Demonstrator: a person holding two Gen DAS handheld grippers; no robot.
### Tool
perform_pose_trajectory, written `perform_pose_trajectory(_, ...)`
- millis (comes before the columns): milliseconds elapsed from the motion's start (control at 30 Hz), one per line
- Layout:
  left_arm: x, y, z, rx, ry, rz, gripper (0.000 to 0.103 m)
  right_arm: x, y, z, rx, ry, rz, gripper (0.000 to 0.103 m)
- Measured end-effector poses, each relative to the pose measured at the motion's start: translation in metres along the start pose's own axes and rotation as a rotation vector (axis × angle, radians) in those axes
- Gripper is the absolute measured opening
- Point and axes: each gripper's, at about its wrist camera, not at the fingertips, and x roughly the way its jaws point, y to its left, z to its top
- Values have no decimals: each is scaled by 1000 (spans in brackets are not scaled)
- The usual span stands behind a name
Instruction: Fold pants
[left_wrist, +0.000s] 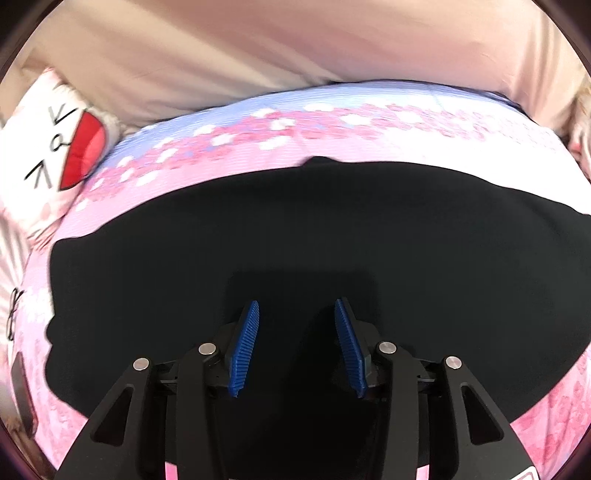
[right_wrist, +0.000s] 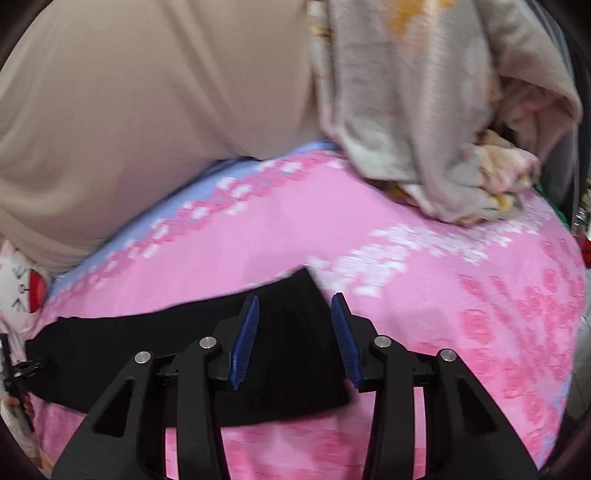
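Black pants (left_wrist: 295, 240) lie flat on a pink flowered bedsheet (left_wrist: 332, 125). My left gripper (left_wrist: 296, 308) is open and empty, its blue pads (left_wrist: 245, 343) hovering over the middle of the dark cloth. In the right wrist view the pants (right_wrist: 147, 343) stretch to the left, with a ribbed end (right_wrist: 295, 317) under my right gripper (right_wrist: 295, 301). That gripper is open and empty, its jaws straddling the ribbed end near its right edge. Whether either gripper touches the cloth cannot be told.
A beige sheet (right_wrist: 129, 110) bulges at the back. A crumpled grey and floral blanket (right_wrist: 424, 110) lies at the back right. A white cushion with a red mouth (left_wrist: 55, 147) sits at the left. The pink sheet (right_wrist: 443, 295) extends right of the pants.
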Motion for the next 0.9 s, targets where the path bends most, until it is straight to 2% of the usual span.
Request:
perform_pose_trajectory(67,-2,27,-2,-37,-3,50,42,8,38,1,-60,9,51,41)
perform_pose_trajectory(267,-8,139,-17,-217,18,227,42,60,198,-10,-291,120,304,42)
perform_pose_trajectory(300,-11,158,-22,-255,21,247,42,71,234,-15,-349,143,349,45)
perform_pose_trajectory(367,-18,201,-34,-345,28,269,43,85,293,-27,-441,150,417,63)
perform_pose_trajectory(400,-22,217,-41,-379,35,276,43,89,313,-33,-475,152,437,63)
perform_pose_trajectory(433,-25,235,-50,-413,44,274,43,95,341,-40,-519,165,477,63)
perform_pose_trajectory(467,-27,248,-59,-437,55,262,48,100,360,-45,-542,180,508,63)
perform_pose_trajectory(533,-25,265,-78,-471,95,215,51,112,409,-59,-609,209,569,63)
perform_pose_trajectory(633,-20,269,-94,-484,97,144,51,127,481,-80,-724,251,633,63)
perform_pose_trajectory(733,-15,268,-99,-506,91,122,57,140,551,-104,-848,285,673,63)
perform_pose_trajectory(800,-19,271,-104,-532,81,119,60,142,579,-117,-919,276,665,63)
perform_pose_trajectory(900,-34,280,-113,-563,71,92,60,147,596,-130,-940,297,663,63)
